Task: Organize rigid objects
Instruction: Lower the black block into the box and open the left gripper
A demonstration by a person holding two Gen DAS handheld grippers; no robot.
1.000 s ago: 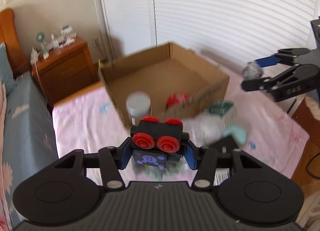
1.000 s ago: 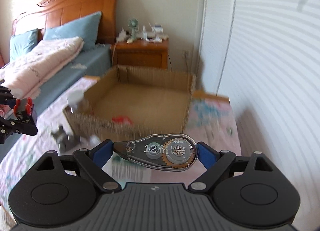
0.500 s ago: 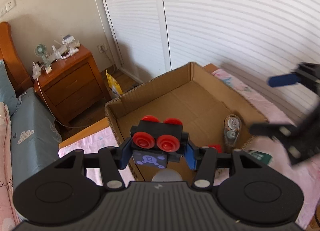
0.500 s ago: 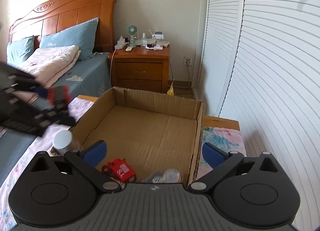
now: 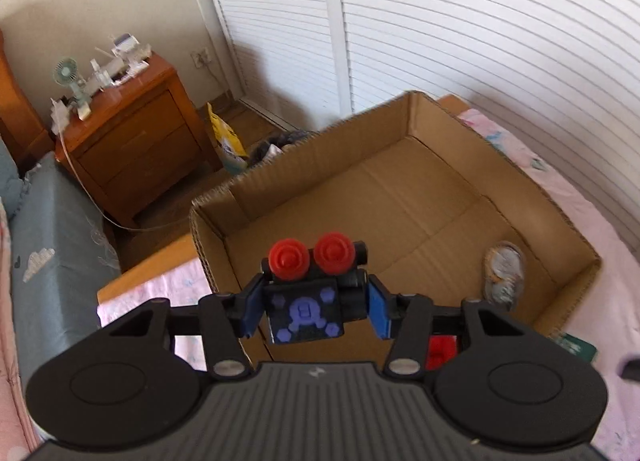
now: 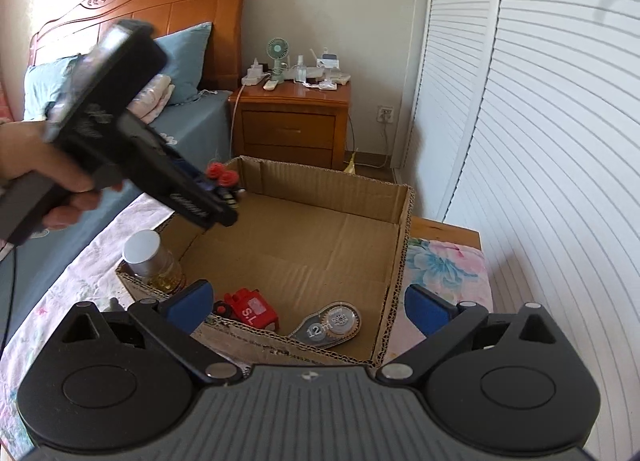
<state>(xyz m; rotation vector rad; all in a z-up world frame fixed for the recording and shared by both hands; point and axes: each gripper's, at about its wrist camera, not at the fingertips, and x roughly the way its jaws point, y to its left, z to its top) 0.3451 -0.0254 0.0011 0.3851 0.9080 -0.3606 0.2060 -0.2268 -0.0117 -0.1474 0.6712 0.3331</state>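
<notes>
The right gripper [image 6: 306,307] is seen with its jaws spread wide and empty; they have just been opening, and the tape dispenser [image 6: 330,325] that was held between them a second ago now lies on the floor of the box [image 6: 400,221], at about 6 o'clock beside a red toy [image 6: 250,307]. That item can be judged as sorted.

The left gripper [image 5: 312,301] has been carried over the box's near-left corner since then. Its jaws have just been opening, and the black toy [image 5: 306,307] with two red wheels [image 5: 310,257] is tilted between them; a gap is seen at the right pad, so the toy is judged to be on the point of release into the box.

A silver-capped jar [image 6: 150,261] is left outside the box, at 9 o'clock from it.

The box is set on a table under a pink floral cloth [image 6: 448,265]. A bed [image 6: 180,133] is seen at 10 o'clock, a nightstand [image 6: 292,125] at 12, louvred doors [image 6: 540,121] at 3.
</notes>
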